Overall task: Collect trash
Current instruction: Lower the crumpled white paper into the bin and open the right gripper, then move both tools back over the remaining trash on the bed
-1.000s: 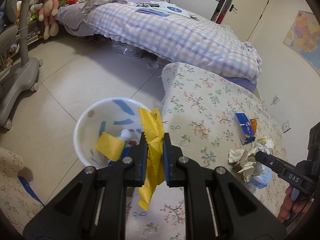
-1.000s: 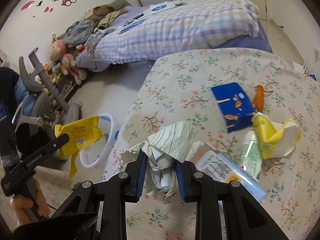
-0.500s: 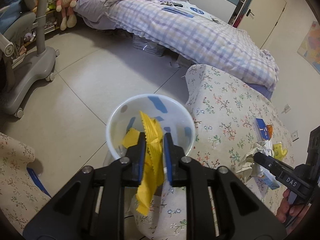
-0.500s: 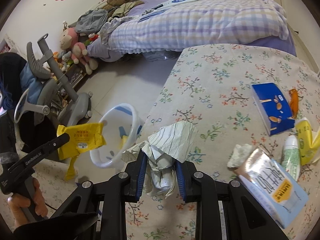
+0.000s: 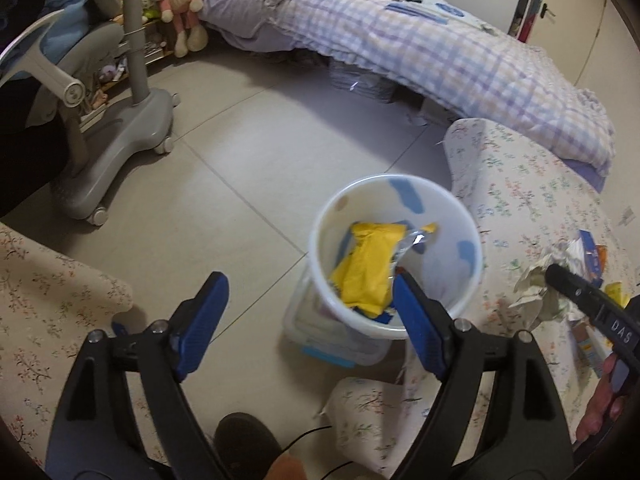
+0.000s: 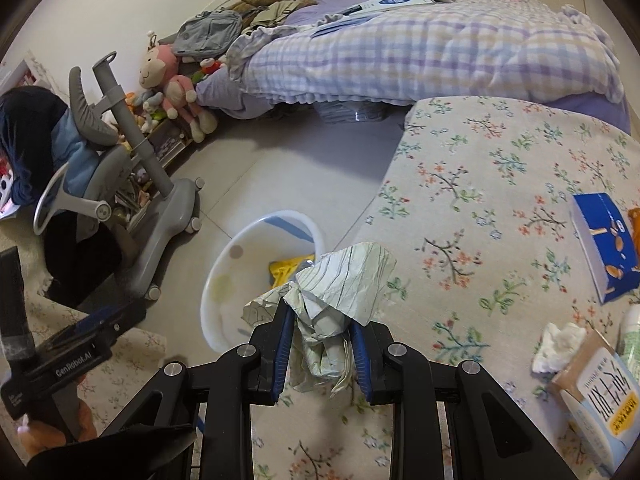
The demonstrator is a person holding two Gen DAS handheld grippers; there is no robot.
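A white bin (image 5: 394,179) with blue patches stands on the floor beside the floral-covered table (image 6: 500,200). A yellow wrapper (image 5: 368,268) lies inside the bin on other trash. My left gripper (image 5: 308,284) hovers over the bin's near-left rim. Its jaws are opening wide and nothing is between them. My right gripper (image 6: 322,316) is shut on a crumpled sheet of lined paper (image 6: 344,280) above the table's left edge. The bin (image 6: 224,268) sits just beyond and below that edge.
More litter lies on the table's right side: a blue snack box (image 6: 604,248), a white tissue (image 6: 560,344) and a carton (image 6: 600,396). A grey wheeled chair base (image 5: 116,140) stands left of the bin. A checked bed (image 6: 420,52) lies behind. A dark shoe (image 5: 246,444) is below the left gripper.
The left jaws have spread apart and the yellow wrapper has dropped into the bin. The right gripper has carried the crumpled paper leftward, closer to the table edge and the bin.
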